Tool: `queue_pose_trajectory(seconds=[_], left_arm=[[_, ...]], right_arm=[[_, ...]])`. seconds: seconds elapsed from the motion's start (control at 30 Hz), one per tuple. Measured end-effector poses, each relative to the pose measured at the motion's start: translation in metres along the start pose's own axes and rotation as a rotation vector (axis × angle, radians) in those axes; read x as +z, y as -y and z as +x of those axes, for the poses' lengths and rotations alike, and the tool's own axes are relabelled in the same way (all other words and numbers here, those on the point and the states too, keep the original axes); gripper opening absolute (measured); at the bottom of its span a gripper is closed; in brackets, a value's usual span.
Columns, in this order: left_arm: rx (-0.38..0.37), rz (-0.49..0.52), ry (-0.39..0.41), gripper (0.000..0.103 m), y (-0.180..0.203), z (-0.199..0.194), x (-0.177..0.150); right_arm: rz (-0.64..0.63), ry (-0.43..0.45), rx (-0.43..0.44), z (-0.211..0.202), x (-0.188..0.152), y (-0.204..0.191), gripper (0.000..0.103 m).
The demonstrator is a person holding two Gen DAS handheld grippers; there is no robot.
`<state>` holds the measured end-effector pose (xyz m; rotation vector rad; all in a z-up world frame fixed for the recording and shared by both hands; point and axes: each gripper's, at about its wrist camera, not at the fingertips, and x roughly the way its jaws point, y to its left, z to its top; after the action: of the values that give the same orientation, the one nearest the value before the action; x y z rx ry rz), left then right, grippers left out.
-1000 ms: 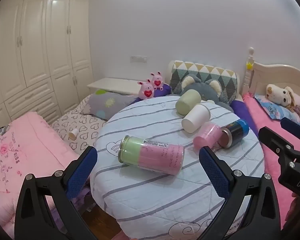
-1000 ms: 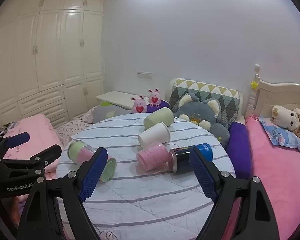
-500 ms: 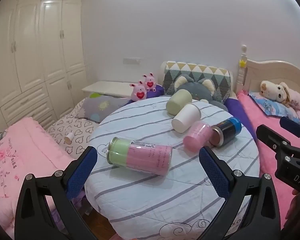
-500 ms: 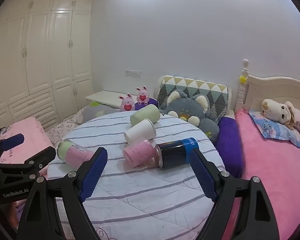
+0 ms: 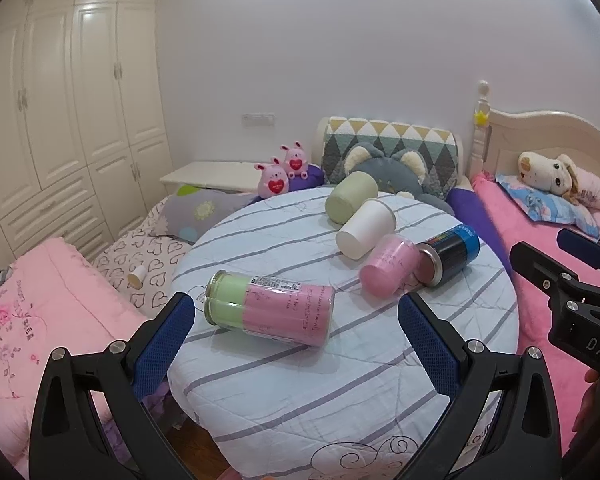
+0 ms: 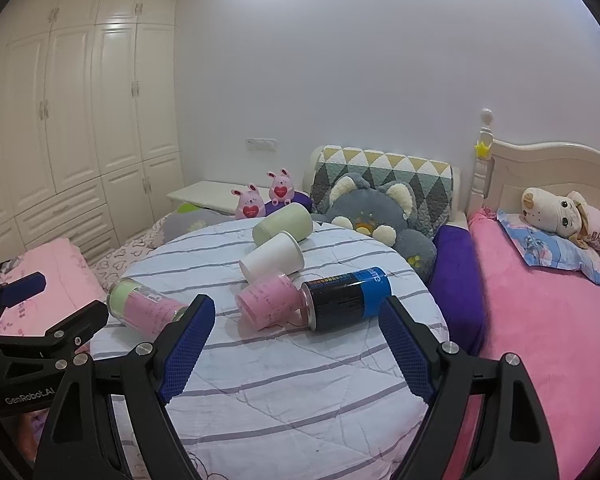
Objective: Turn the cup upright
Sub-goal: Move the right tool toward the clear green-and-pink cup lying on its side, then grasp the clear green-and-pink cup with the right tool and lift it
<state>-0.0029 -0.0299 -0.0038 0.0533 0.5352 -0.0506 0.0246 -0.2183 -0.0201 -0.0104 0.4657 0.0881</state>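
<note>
Several cups lie on their sides on a round table [image 5: 340, 380] with a striped cloth. A clear glass stuffed with green and pink [image 5: 270, 312] [image 6: 146, 310] lies nearest the left. A pink cup [image 5: 388, 268] [image 6: 268, 306], a black and blue can-shaped cup [image 5: 452, 254] [image 6: 348, 298], a white cup [image 5: 364, 230] [image 6: 272, 262] and a pale green cup [image 5: 350, 196] [image 6: 284, 224] lie further back. My left gripper [image 5: 296, 340] is open and empty, in front of the glass. My right gripper [image 6: 296, 354] is open and empty, in front of the pink cup and can.
A bed with a pink cover [image 6: 540, 320] and a plush dog [image 6: 556, 214] is on the right. A grey plush cat [image 6: 376, 220] and patterned cushion sit behind the table. Pink bedding [image 5: 40, 312] lies on the left, white wardrobes [image 5: 60, 100] beyond.
Both grippers have shifted slightly; the table and cups now sit a little lower and nearer in both views. The cups themselves have not moved. Both grippers stay open.
</note>
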Motion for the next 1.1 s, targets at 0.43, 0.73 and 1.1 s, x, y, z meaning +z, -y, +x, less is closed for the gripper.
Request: queue_pose_trajectory(seconds=[0.43, 0.73, 1.1], left_arm=[[0.007, -0.002, -0.021, 0.103, 0.001, 0.01, -0.003], [0.002, -0.017, -0.037, 0.103, -0.007, 0.017, -0.002], [0.004, -0.037, -0.068, 0.103, -0.027, 0.027, -0.005]], right_arm=[[-0.015, -0.029, 0.011, 0.009, 0.0, -0.002, 0.085], [-0.037, -0.048, 0.013, 0.017, 0.004, -0.01, 0.085], [-0.123, -0.087, 0.056, 0.031, 0.011, -0.034, 0.085]])
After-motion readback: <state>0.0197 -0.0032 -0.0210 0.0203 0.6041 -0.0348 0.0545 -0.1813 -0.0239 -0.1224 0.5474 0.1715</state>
